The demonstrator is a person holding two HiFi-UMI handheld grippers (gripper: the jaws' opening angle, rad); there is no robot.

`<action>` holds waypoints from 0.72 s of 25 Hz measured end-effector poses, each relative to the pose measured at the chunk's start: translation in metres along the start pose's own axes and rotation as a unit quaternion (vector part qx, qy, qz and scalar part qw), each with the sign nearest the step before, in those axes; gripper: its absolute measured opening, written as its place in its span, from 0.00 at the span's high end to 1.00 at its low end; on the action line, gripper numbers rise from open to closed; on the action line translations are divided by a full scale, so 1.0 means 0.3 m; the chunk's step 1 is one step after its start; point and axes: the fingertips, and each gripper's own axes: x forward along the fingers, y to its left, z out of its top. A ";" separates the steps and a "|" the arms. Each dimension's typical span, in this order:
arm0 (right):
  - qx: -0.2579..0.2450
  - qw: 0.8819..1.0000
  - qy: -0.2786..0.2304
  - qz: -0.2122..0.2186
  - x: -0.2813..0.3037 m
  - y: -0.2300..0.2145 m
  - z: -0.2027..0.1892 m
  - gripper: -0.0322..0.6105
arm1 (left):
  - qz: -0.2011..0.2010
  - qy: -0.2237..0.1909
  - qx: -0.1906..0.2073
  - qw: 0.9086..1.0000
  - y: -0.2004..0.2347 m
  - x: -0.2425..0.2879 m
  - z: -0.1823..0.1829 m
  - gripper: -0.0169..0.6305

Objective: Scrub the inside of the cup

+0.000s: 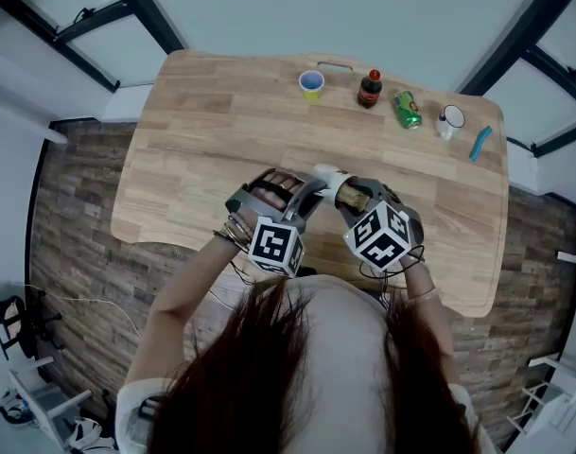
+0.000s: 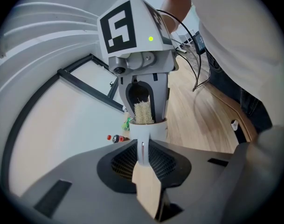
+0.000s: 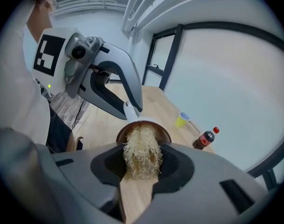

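**A:** What has the right gripper (image 3: 141, 164) got?

**B:** A pale, stringy loofah scrubber (image 3: 142, 148). In the right gripper view, at lower centre, the jaws are pressed onto it from both sides. Its far end reaches into the mouth of the white cup (image 3: 143, 126), which is brown inside.

**A:** And the left gripper (image 2: 142, 154)?

**B:** Its jaws are clamped on the cup's thin white handle (image 2: 142, 147), at lower centre of the left gripper view. The cup's body sits just above the jaws in that frame. The scrubber's tuft shows over the rim, flanked by the right gripper's two jaws.

**A:** So the two tools face each other?

**B:** Yes, tip to tip. In the head view they meet a little below the middle of the frame, with the cup between them and a marker cube on the near end of each.

**A:** What lies around them?

**B:** A light wooden table (image 1: 193, 149) is underneath. I cannot tell whether the cup touches it.

**A:** Anything else on it?

**B:** There is a row along the far edge, near the top of the head view and well apart from the grippers. From left to right it is a yellow cup (image 1: 311, 84), a cola bottle (image 1: 369, 89), a green can (image 1: 408, 109), a small white object (image 1: 448, 121) and a blue object (image 1: 480, 143). I cannot make out what the last two are.
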 end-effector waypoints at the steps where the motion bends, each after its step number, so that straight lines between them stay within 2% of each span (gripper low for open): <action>1: 0.014 1.000 -0.003 0.004 0.000 -0.002 0.000 0.73 | 0.001 0.000 0.001 1.000 0.001 0.000 0.001 0.86; 7: 0.123 0.992 -0.023 0.028 -0.002 -0.012 -0.001 0.73 | 0.008 -0.005 0.007 1.000 0.008 0.000 0.005 0.86; 11: 0.177 0.983 -0.033 0.037 -0.002 -0.022 -0.006 0.73 | 0.010 -0.010 0.010 1.000 0.010 0.005 0.012 0.86; 14: 0.228 0.971 -0.044 0.051 0.000 -0.026 -0.007 0.73 | 0.011 -0.009 0.007 1.000 0.011 0.001 0.011 0.86; 18: 0.302 0.948 -0.062 0.076 0.000 -0.031 -0.009 0.73 | 0.014 -0.010 0.011 1.000 0.014 0.001 0.010 0.86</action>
